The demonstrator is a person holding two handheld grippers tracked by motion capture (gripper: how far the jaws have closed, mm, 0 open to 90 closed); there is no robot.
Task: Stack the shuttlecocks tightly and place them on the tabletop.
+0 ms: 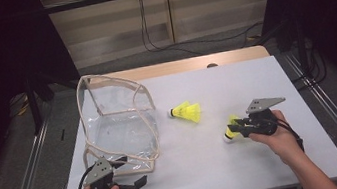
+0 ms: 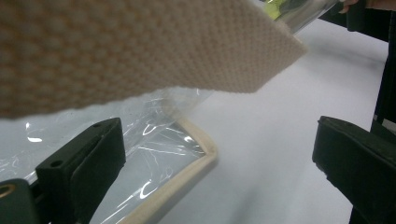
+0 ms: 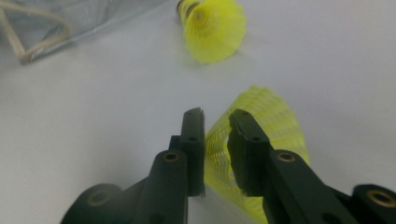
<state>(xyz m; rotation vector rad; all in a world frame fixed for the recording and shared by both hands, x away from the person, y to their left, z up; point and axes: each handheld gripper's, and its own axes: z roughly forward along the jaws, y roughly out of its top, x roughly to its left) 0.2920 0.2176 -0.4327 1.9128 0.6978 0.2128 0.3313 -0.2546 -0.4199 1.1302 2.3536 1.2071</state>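
Right tongs [image 3: 215,122] nearly closed on shuttlecock [image 3: 261,140] skirt near counter's right edge; light, crushable mesh, pinch gently. Left tongs [image 2: 215,154] wide open, holding nothing, beside pouch [image 1: 118,127].

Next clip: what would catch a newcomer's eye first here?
Two bright yellow shuttlecocks on the white table: one shuttlecock lies loose mid-table, the other shuttlecock has its skirt pinched between the right gripper jaws, to the right. At left stands a clear pouch with beige edging, mouth open; the left gripper sits open at its near corner, one jaw over the plastic.
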